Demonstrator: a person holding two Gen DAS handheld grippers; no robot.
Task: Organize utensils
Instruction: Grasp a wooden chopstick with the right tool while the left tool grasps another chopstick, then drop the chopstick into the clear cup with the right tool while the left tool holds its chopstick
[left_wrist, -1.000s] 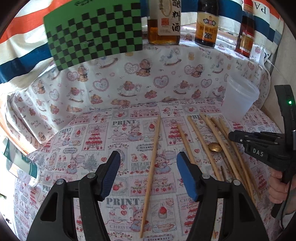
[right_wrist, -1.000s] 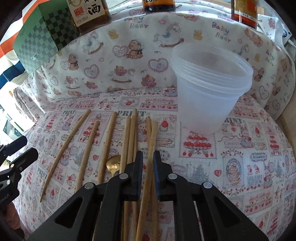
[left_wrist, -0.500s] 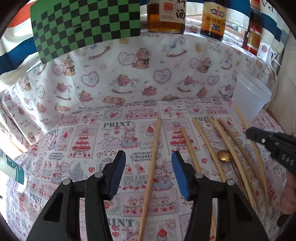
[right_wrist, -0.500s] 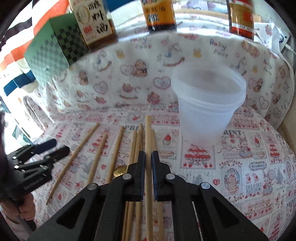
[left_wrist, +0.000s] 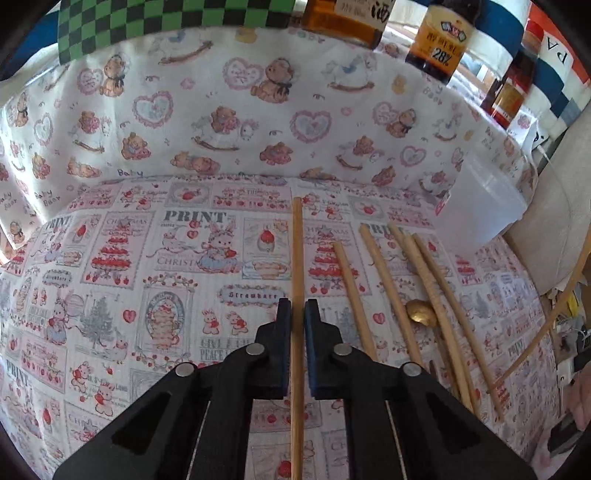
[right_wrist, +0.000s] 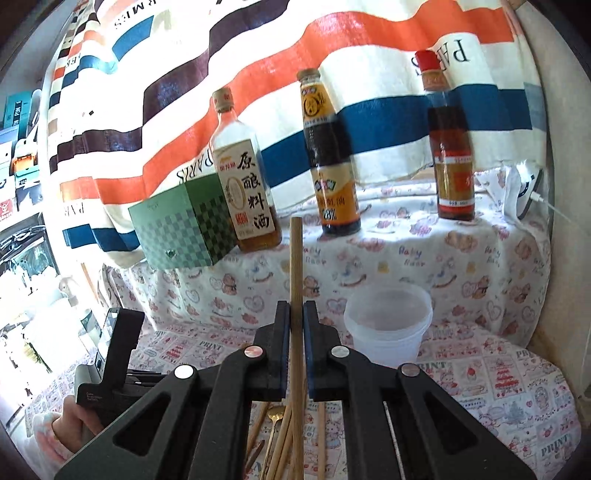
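Right gripper (right_wrist: 294, 314) higher, gripping chopstick (right_wrist: 295, 266)

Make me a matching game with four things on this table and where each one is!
Things:
1. left tongs
2. right tongs
3. gold spoon
4. plastic cup

Places:
A. lying among loose chopsticks
B. shut on a chopstick lying on the cloth
C. standing empty near the back
D. shut on a chopstick lifted in the air

Pairs: 1-B, 2-D, 3-A, 4-C
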